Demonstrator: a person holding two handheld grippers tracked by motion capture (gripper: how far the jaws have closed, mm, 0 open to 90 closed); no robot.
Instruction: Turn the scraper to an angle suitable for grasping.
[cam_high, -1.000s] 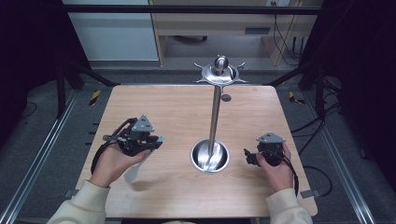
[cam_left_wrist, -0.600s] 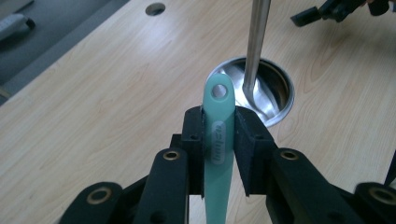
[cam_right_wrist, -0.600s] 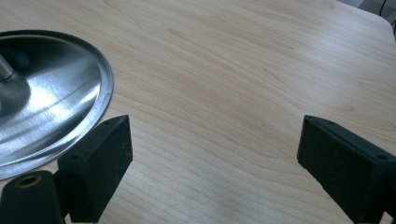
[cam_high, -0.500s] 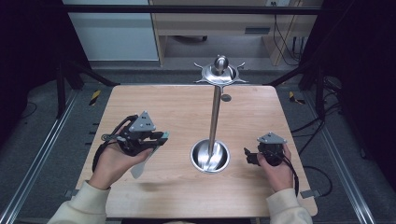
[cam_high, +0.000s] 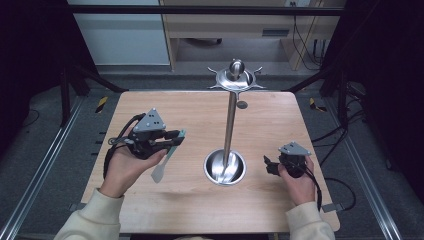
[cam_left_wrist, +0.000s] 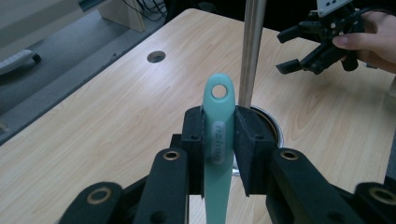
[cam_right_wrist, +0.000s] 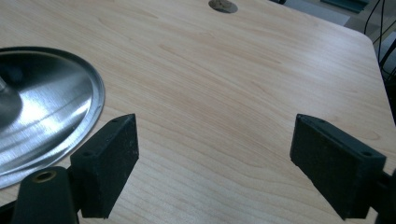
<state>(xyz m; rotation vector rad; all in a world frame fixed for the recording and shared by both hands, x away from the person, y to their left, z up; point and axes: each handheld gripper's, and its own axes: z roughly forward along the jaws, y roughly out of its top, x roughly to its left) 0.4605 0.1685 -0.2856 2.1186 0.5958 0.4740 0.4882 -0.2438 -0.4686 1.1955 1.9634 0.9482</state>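
The left hand-held gripper clamps the teal spatula clear of the bench; next, hang its eyelet on the stand ahead, right hand-held gripper gaping idle

The spatula at the centre of the left gripper view is mint green with a pale grey label, clamped between the black pads of the left gripper. The table is light wood with fine grain, and the stand at mid frame in the high view is shiny silver steel. The right gripper has matt black jaws, and the sleeves at the bottom edge are cream.
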